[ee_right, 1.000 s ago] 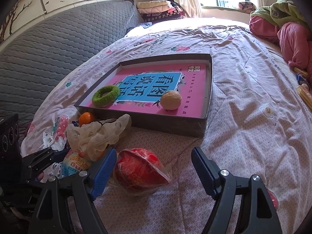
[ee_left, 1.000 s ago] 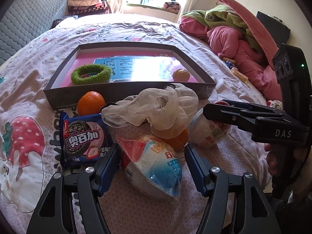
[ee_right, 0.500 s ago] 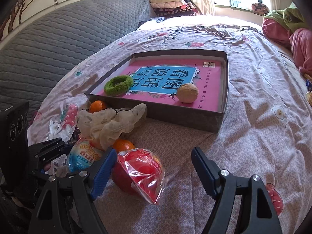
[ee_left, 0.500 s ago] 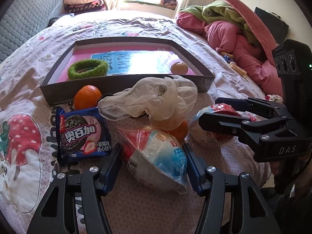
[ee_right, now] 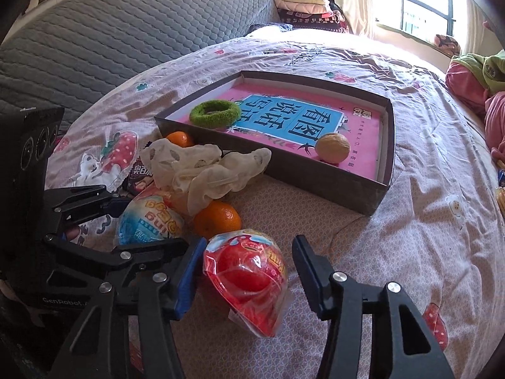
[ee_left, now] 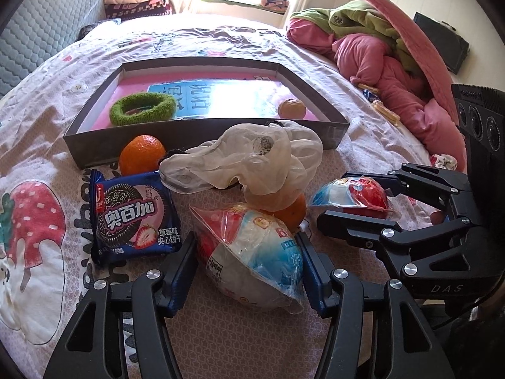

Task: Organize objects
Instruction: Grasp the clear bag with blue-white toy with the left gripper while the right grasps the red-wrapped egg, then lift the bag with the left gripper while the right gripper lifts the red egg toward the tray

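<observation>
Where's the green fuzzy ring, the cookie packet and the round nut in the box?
green fuzzy ring (ee_left: 142, 107), left wrist view, its front rim.
cookie packet (ee_left: 134, 218), left wrist view, middle of the wrapper.
round nut (ee_right: 332, 147), right wrist view, centre of its shell.

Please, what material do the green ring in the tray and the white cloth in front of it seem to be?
Green ring: probably fuzzy knitted yarn or terry over elastic; its surface is matte and nubby. White cloth: thin, semi-sheer fabric, perhaps gauze; it crumples softly and light passes through.
</observation>
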Motion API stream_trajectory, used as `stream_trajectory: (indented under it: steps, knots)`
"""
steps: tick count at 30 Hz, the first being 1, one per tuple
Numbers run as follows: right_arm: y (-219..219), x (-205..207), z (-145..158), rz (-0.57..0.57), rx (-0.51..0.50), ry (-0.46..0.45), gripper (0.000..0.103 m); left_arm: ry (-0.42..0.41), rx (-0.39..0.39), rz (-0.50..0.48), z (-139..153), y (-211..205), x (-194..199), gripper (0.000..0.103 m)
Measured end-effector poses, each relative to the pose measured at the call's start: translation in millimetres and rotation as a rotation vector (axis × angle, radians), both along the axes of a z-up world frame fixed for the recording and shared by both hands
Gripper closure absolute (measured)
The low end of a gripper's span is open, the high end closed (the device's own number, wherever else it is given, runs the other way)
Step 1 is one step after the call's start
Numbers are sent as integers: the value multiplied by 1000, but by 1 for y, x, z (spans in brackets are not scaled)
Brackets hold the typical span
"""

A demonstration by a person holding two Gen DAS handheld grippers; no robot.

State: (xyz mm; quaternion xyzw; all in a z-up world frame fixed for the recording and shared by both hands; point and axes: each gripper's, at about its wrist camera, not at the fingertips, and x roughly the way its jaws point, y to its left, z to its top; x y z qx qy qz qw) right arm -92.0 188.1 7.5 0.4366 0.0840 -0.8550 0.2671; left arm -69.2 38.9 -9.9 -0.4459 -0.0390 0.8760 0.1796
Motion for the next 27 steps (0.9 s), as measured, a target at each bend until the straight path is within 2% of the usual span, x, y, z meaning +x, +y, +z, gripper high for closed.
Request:
stream_trajectory:
  steps: [4,12,27]
  knots:
    - [-2,1,-5,7,35,-5,53,0,0,-1,0,0,0,42]
    - [2,6,-4,12,66,37,53,6,2,-9,2,3,1,42]
    - [16,12,-1,-13,18,29,53,39,10,-32,13,0,12,42]
